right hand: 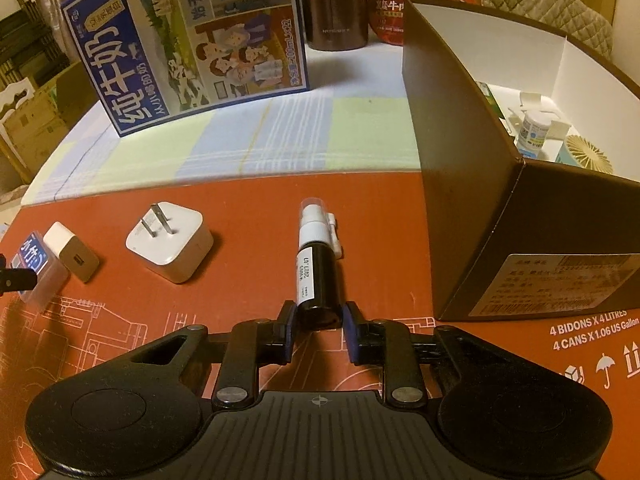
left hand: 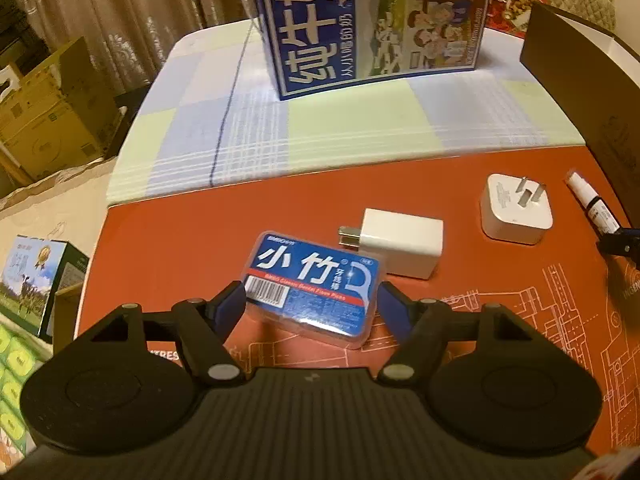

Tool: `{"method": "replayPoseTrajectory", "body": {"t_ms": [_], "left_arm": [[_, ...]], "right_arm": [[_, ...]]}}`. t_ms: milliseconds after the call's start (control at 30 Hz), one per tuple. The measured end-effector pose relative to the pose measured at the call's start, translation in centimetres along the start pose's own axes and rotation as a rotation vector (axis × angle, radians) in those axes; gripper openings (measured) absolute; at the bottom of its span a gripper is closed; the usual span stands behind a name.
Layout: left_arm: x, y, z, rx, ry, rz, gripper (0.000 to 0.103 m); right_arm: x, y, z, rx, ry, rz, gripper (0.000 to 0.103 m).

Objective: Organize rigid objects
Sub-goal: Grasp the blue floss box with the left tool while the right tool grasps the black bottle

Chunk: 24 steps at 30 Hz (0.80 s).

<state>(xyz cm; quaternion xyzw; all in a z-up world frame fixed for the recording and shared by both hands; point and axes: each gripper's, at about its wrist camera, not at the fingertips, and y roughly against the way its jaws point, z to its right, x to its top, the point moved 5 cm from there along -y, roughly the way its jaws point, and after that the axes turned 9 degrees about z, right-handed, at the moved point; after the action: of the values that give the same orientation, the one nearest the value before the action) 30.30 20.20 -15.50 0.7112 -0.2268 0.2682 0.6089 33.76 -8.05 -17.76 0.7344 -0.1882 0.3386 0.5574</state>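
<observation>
A: Right wrist view first: the right gripper [right hand: 319, 330] sits low over the red mat [right hand: 248, 320], its pads against both sides of the spray bottle [right hand: 320, 276] at the dark base. I'd call that clenched on the bottle, which lies flat, its clear cap pointing away.

B: And the left?

A: The left gripper [left hand: 310, 306] has its fingers either side of the floss box [left hand: 316, 284], which rests on the mat [left hand: 200, 240]. They're spread about as wide as the box; whether the pads touch it yet, I cannot tell.

B: So 2 pickups at once. What's beyond?

A: Just past the floss box lies the USB charger [left hand: 400, 246], touching or nearly touching it. Further right stands the plug [left hand: 516, 210], its 2 prongs up. Beyond the mat come a checked cloth [left hand: 360, 120] and the milk carton [left hand: 360, 20].

B: And the destination?

A: Probably the brown box [right hand: 480, 168] at the right, open, with small items already inside.

B: Advice?

A: Judging from this, the bottle is held only at its end, so lift it gently and keep it level, or it may pivot between the pads. Clear the box's wall before lowering. On the left, close squarely on the floss box's long edges and raise it straight up, so the charger isn't dragged along.
</observation>
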Motion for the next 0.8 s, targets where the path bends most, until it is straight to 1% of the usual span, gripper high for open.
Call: {"method": "replayPoseTrajectory", "body": {"t_ms": [167, 300, 400, 467, 667, 733, 800], "left_arm": [[-0.7, 0.0, 0.1, 0.007, -0.058, -0.005, 0.069], [-1.5, 0.2, -1.6, 0.024, -0.029, -0.020, 0.069], [-2.0, 0.2, -3.7, 0.067, 0.010, -0.036, 0.069], [-2.1, 0.2, -4.8, 0.075, 0.046, -0.043, 0.069], [-0.5, 0.5, -5.5, -0.028, 0.212, -0.024, 0.071], [0.2, -0.1, -5.3, -0.032, 0.251, -0.026, 0.071], [0.7, -1.0, -5.3, -0.010, 0.270, -0.039, 0.071]], "right_arm": [[-0.1, 0.1, 0.1, -0.005, -0.005, -0.005, 0.026], [0.0, 0.0, 0.2, -0.007, -0.020, -0.011, 0.028], [0.1, -0.1, 0.2, -0.008, -0.025, -0.014, 0.031], [0.1, -0.3, 0.1, -0.009, -0.027, -0.015, 0.033], [0.3, -0.6, 0.0, -0.019, -0.038, -0.026, 0.042], [0.4, -0.6, 0.1, -0.022, -0.045, -0.028, 0.045], [0.5, -0.7, 0.3, -0.028, -0.051, -0.027, 0.048]]}}
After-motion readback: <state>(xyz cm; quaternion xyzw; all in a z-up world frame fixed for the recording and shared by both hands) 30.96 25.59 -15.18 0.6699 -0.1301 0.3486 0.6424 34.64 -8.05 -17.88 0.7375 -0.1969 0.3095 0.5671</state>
